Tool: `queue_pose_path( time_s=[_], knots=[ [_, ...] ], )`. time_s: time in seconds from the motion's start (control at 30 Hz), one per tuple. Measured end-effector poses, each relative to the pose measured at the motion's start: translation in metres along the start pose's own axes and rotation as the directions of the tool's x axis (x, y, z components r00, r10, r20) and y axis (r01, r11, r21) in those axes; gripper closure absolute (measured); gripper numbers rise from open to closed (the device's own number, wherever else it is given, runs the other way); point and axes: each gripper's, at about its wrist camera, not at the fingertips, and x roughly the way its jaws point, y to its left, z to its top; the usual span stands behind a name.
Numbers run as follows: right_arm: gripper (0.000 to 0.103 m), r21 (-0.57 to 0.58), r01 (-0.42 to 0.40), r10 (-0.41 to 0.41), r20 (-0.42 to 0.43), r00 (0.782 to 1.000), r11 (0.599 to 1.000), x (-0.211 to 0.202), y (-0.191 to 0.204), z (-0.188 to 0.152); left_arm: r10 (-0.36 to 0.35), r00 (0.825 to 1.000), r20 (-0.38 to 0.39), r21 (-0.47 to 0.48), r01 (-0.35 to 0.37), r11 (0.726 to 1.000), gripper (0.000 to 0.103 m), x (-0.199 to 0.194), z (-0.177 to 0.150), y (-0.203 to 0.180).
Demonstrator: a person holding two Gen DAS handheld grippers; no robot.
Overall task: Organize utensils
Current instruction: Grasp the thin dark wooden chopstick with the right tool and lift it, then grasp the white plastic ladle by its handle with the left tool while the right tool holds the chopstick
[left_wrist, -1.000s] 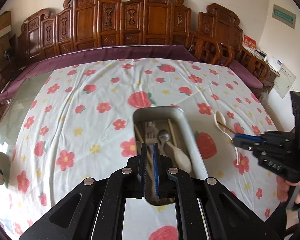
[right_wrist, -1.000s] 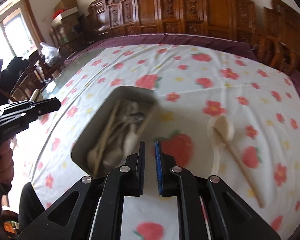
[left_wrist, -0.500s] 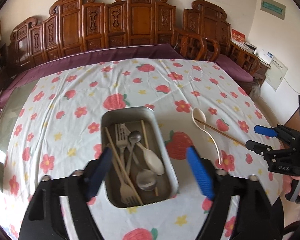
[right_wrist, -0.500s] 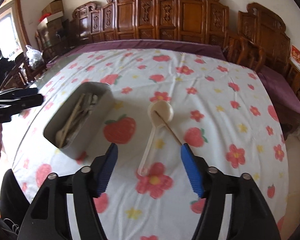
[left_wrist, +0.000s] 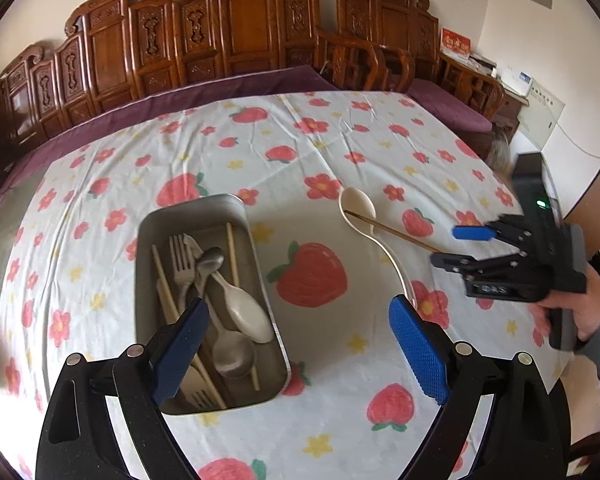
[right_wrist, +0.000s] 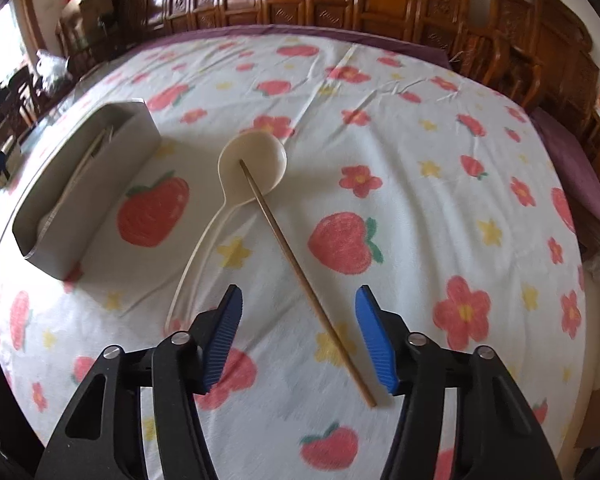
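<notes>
Left wrist view: a rectangular metal tin point(left_wrist: 204, 216) sits on a round table covered by a white cloth point(left_wrist: 308, 148) printed with strawberries and flowers. Inside the tin lie a metal fork point(left_wrist: 181, 264), a cream plastic spoon point(left_wrist: 246, 312), a metal spoon point(left_wrist: 230, 350) and several wooden chopsticks point(left_wrist: 233, 248), all lengthwise. The left gripper point(left_wrist: 296, 344) hangs above the tin's near right corner, its blue-padded jaws opening wide with nothing held between them. To the right of the tin, apart from it, a cream ladle-shaped spoon point(left_wrist: 358, 206) lies on the cloth with one loose chopstick point(left_wrist: 396, 234) resting across its bowl. The right gripper point(left_wrist: 452, 246), in a person's hand point(left_wrist: 572, 312), reaches toward that chopstick's far end. Carved wooden chairs point(left_wrist: 244, 28) ring the table.

Right wrist view: the right gripper point(right_wrist: 298, 340) straddles the loose chopstick point(right_wrist: 300, 280) near its near end; its jaws are closing, the pads not touching the stick. The chopstick's tip rests in the ladle spoon's bowl point(right_wrist: 256, 156). The tin point(right_wrist: 84, 184) shows mainly its outer wall here, its contents mostly hidden.
</notes>
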Motion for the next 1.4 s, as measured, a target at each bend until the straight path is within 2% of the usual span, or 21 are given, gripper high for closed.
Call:
queue_pose_path(
  time_s=[0.2, 0.4, 0.6, 0.67, 0.77, 0.9, 1.2, 1.4],
  knots=[
    [0.049, -0.031, -0.018, 0.017, -0.048, 0.999, 0.999, 0.025, -0.005, 0.013, 0.0, 1.0, -0.023, 0.01, 0.0, 1.0, 0.015, 0.01, 0.0, -0.011],
    [0.055, -0.067, -0.035, 0.03, -0.07, 0.997, 0.997, 0.034, -0.003, 0.02, 0.002, 0.999, -0.042, 0.014, -0.001, 1.0, 0.015, 0.019, 0.0, -0.017],
    [0.074, -0.096, -0.029, 0.023, -0.062, 0.998, 0.995, 0.033, -0.003, 0.019, -0.004, 0.998, -0.063, 0.015, 0.005, 1.0, 0.015, 0.033, 0.001, -0.024],
    [0.086, -0.109, -0.036, 0.03, -0.059, 0.998, 0.993, 0.031, -0.002, 0.017, -0.005, 0.997, -0.073, 0.014, 0.006, 1.0, 0.015, 0.039, 0.002, -0.027],
    [0.095, -0.106, -0.048, 0.042, -0.059, 0.997, 0.993, 0.029, -0.004, 0.012, -0.015, 0.996, -0.085, 0.003, 0.016, 1.0, 0.015, 0.048, 0.005, -0.03],
    [0.097, -0.058, -0.07, 0.067, -0.061, 0.996, 0.996, 0.025, -0.012, 0.006, -0.028, 0.995, -0.094, -0.004, 0.027, 1.0, 0.015, 0.057, 0.008, -0.037],
    [0.097, 0.045, -0.051, 0.051, 0.02, 0.999, 0.998, -0.011, -0.027, -0.012, -0.044, 0.993, -0.109, 0.005, 0.045, 0.999, 0.015, 0.081, 0.017, -0.056],
    [0.097, 0.072, -0.006, 0.004, 0.028, 1.0, 0.997, -0.018, -0.029, -0.038, -0.053, 0.989, -0.138, -0.004, 0.053, 0.999, 0.015, 0.103, 0.022, -0.066]
  ],
)
